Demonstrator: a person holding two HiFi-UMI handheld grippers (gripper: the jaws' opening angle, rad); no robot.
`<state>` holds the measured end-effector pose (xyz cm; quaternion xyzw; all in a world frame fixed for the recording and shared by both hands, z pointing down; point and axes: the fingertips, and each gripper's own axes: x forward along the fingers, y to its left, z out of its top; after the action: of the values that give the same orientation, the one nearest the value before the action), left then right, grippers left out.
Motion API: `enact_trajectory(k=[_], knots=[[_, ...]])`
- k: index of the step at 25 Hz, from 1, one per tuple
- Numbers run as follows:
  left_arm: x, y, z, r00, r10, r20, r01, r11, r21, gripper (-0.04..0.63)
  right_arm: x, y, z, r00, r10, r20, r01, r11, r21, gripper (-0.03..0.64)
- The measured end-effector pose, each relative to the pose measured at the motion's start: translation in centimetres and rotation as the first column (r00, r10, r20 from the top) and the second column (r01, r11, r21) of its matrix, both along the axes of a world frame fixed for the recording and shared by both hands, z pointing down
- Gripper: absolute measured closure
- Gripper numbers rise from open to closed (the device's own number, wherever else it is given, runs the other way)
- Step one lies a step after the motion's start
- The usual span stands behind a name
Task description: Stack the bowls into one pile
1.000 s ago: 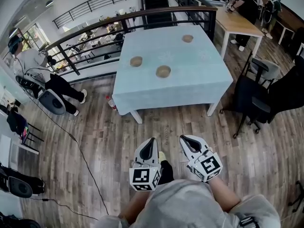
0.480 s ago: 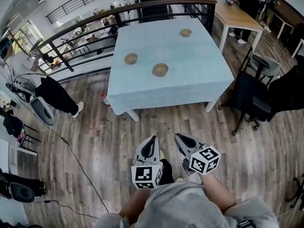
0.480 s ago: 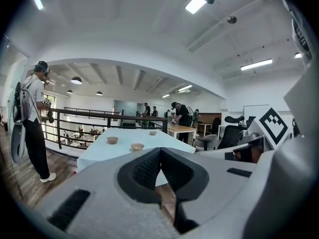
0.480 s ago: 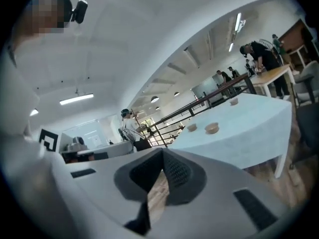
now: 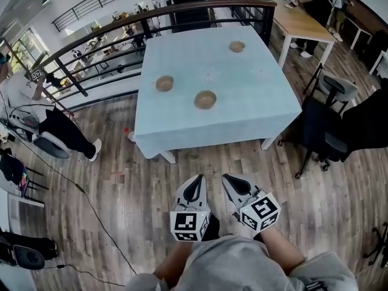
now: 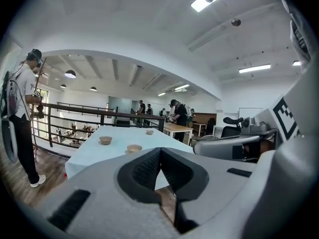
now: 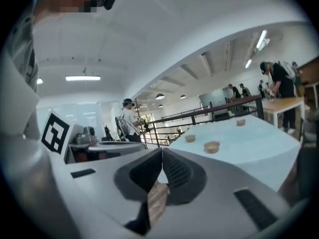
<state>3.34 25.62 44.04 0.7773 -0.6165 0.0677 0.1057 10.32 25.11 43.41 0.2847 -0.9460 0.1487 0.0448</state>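
Observation:
Three small tan bowls stand apart on a light blue table [image 5: 242, 111]: one at the left [image 5: 164, 83], one nearer the front middle [image 5: 205, 99], one at the far right [image 5: 237, 46]. The left gripper view shows them as the left bowl [image 6: 105, 140], the middle bowl [image 6: 133, 148] and the far bowl [image 6: 149, 131]. In the right gripper view the middle bowl [image 7: 212, 146] is the largest. My left gripper [image 5: 194, 183] and right gripper [image 5: 228, 180] hang side by side over the wooden floor, well short of the table. Both are shut with nothing in them.
A dark railing [image 5: 121, 23] runs behind the table. A black office chair [image 5: 327, 132] stands to the table's right. A person [image 5: 60, 123] stands at the left beside cables on the floor. Another wooden table [image 5: 300, 23] with people is at the back right.
The table and bowls have come slightly closer and shifted in the head view as I walk toward them. Both grippers stay shut and keep their place before my body.

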Motion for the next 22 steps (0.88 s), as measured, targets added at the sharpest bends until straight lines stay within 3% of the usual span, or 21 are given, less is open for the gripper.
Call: enact_trajectory(k=[4, 8, 13, 17, 22], knots=[[-1.8, -2.1, -0.9, 1.000, -0.002, -0.017, 0.002, 1.000, 0.019, 0.577, -1.6, -1.8, -2.0, 1.000, 0.006, 0.004, -0.006, 0.996, 0.085, 0.589], [-3.2, -3.3, -1.0, 0.999, 0.006, -0.040, -0.006, 1.000, 0.001, 0.577, -2.8, -3.9, -1.8, 1.000, 0.029, 0.010, -0.030, 0.998, 0.049, 0.589], [-5.9, -4.5, -1.6, 0.999, -0.030, 0.022, 0.030, 1.000, 0.008, 0.577, -4.4, -5.8, -1.5, 0.998, 0.059, -0.021, -0.059, 0.998, 0.020, 0.589], [-6.6, -5.9, -1.9, 0.997, -0.013, 0.078, 0.012, 1.000, 0.018, 0.575, -5.8, -6.6, -1.2, 0.999, 0.044, -0.028, -0.044, 0.999, 0.009, 0.589], [-8.9, -8.0, -2.3, 0.996, -0.030, 0.083, 0.027, 0.999, 0.033, 0.577, -7.7, -8.6, -1.2, 0.998, 0.063, -0.001, -0.063, 0.998, -0.014, 0.589]])
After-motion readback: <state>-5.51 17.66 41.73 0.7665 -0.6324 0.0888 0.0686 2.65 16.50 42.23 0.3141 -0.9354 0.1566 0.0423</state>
